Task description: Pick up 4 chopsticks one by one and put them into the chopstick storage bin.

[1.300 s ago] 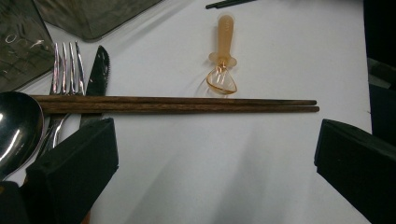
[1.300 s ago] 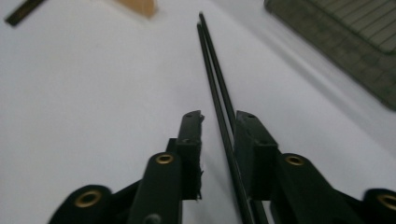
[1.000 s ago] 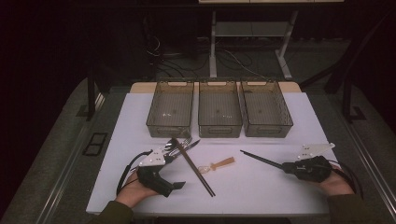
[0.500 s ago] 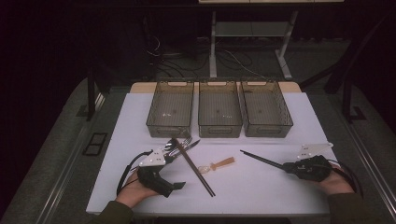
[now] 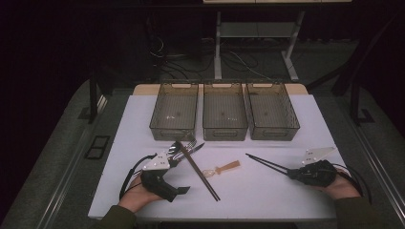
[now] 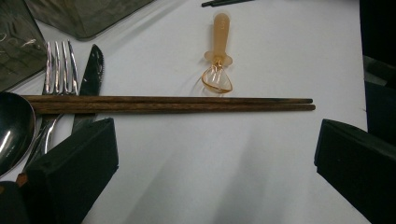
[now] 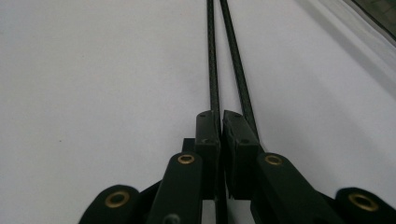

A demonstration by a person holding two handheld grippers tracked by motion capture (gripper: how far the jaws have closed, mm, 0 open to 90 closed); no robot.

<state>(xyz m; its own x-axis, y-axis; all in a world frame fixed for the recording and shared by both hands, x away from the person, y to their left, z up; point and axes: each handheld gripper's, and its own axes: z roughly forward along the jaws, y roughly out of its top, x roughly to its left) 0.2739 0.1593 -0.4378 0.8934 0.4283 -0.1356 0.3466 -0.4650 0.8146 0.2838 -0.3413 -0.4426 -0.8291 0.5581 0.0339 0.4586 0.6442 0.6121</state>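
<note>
While the right gripper [image 7: 220, 122] pinches the thin, stiff, slippery black chopsticks [image 5: 265, 162] near their thick ends on the white counter [image 5: 286, 200], best held there, the left gripper [image 6: 215, 154] rests with fingers [image 6: 74, 163] spread.

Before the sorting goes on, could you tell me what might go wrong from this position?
The right gripper is shut on the black chopsticks at their very ends, so the long free length may swing or slip when lifted. The left gripper stands open beside the brown chopsticks, which lie across the fork and knife; pulling them could drag that cutlery along.
</note>
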